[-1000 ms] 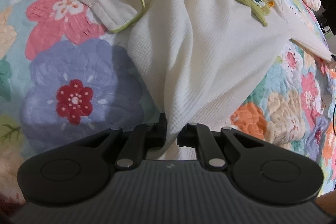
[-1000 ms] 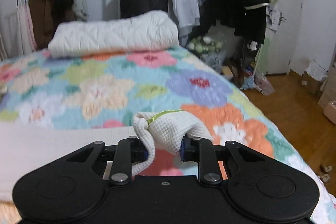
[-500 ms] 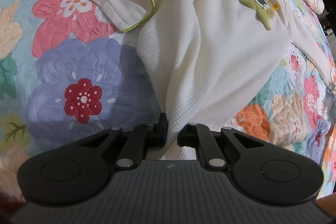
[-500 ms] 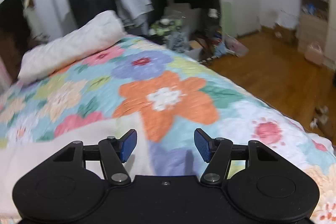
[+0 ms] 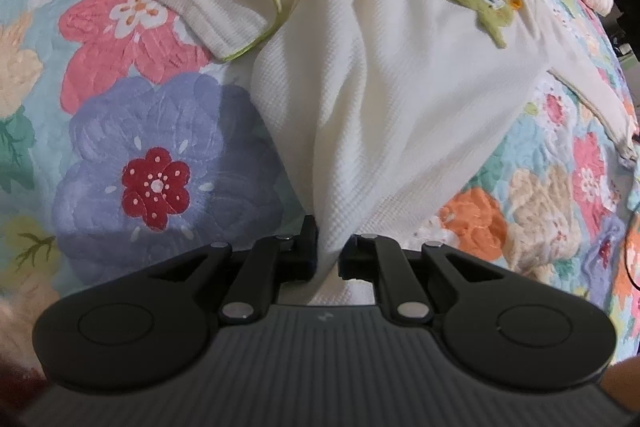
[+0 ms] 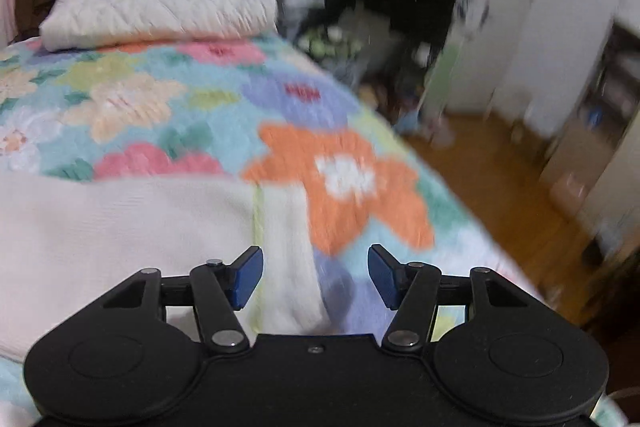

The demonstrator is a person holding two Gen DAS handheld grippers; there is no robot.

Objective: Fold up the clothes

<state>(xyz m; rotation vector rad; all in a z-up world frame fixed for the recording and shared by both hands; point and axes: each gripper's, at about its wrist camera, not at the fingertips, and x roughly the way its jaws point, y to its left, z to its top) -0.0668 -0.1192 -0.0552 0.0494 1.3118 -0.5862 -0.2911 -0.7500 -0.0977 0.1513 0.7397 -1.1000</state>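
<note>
On the floral quilt, cream garment lies spread and rumpled. Left gripper pinches its near edge. Right gripper hovers spread above the sleeve cuff, touching nothing. View blurred.

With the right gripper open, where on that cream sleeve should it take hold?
Probably the cuff end of the cream sleeve, coming from above: it lies flat on the quilt directly between the open right gripper fingers, its end free.
</note>
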